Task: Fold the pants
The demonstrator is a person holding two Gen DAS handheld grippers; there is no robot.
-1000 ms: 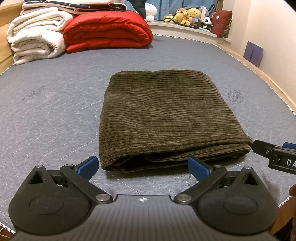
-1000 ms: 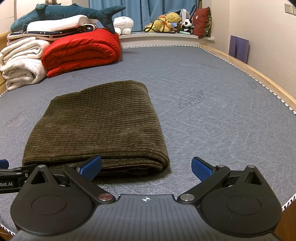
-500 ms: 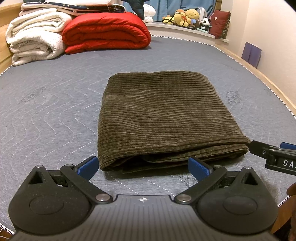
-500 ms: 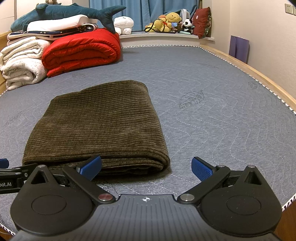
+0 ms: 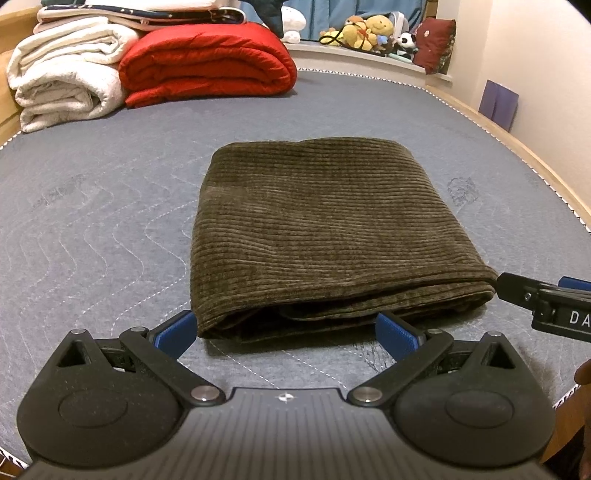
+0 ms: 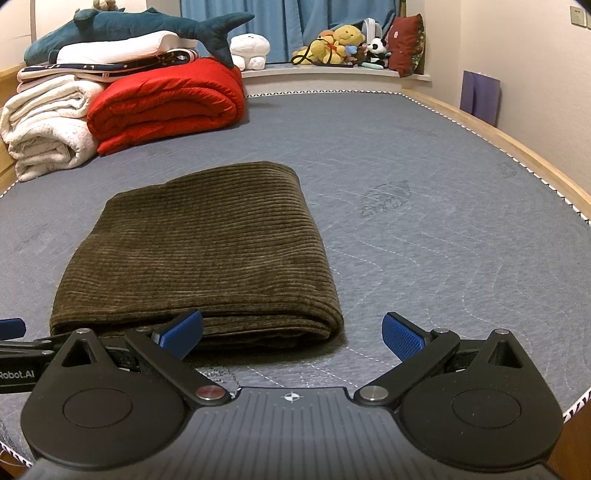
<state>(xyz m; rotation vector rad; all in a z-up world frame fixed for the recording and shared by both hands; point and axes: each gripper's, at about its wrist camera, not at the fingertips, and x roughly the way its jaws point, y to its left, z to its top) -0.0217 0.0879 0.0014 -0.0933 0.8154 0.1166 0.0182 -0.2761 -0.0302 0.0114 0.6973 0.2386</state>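
Observation:
The dark olive corduroy pants [image 5: 325, 229] lie folded into a thick rectangle on the grey quilted mattress [image 5: 92, 229]; they also show in the right wrist view [image 6: 207, 251]. My left gripper [image 5: 286, 332] is open and empty, just in front of the fold's near edge. My right gripper [image 6: 291, 332] is open and empty, at the fold's near right corner. Each gripper shows at the edge of the other's view: the right one [image 5: 546, 299], the left one [image 6: 14, 343].
A folded red duvet [image 5: 207, 62] and rolled white blankets [image 5: 62, 74] lie at the far left, with a plush shark [image 6: 147, 26] on top. Stuffed toys [image 6: 343, 44] sit on the window ledge. The wooden bed frame [image 6: 517, 147] runs along the right.
The left wrist view has tilted slightly, so the pants sit a little lower and closer. Both grippers stay open and empty; the right barely moves.

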